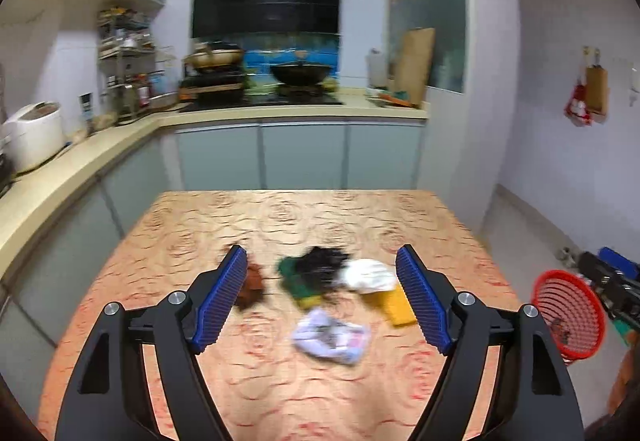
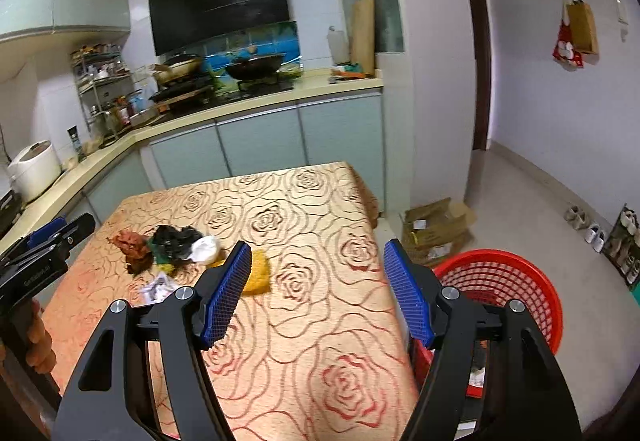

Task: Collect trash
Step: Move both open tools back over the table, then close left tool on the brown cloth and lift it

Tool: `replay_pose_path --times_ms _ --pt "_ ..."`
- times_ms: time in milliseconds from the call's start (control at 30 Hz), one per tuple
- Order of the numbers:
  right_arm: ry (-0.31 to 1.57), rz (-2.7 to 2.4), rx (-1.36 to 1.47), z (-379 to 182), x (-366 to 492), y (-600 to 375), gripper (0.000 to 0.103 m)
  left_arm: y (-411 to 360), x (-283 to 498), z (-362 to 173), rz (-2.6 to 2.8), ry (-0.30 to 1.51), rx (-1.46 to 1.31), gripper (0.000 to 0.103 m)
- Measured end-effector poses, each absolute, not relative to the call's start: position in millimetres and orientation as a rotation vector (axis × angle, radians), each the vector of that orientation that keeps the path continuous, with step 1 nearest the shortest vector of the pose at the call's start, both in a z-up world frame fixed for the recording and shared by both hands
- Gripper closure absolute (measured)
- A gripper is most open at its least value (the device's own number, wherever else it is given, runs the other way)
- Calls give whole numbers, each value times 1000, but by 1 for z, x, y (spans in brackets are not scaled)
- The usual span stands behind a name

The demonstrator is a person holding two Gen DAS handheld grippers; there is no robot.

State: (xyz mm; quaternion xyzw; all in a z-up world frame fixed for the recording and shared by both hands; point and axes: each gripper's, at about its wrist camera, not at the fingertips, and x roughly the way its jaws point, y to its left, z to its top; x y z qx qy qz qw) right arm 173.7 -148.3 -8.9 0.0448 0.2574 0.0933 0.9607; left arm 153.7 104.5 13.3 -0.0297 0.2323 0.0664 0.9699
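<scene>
Left hand-held gripper spread wide and empty above the rose-patterned worktop; right hand-held gripper likewise open, gripping nothing. Trash clustered mid-worktop — brown scrap, black-and-green bag wad, white crumple, yellow piece, printed wrapper. Red basket on the floor — just beside the worktop's right edge.

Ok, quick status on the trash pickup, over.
Left gripper and right gripper: jaws open, empty. Trash pile on the table, untouched. Red basket on the floor beside it. Nothing in the way.
</scene>
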Motion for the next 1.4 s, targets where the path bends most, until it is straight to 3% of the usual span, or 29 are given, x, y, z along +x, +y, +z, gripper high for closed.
replay_pose_path --times_ms 500,1400 --pt "537 208 71 -12 180 -126 36 195 141 2 318 486 -131 29" --pt "600 213 48 -33 214 -106 36 200 262 -69 257 700 -70 29"
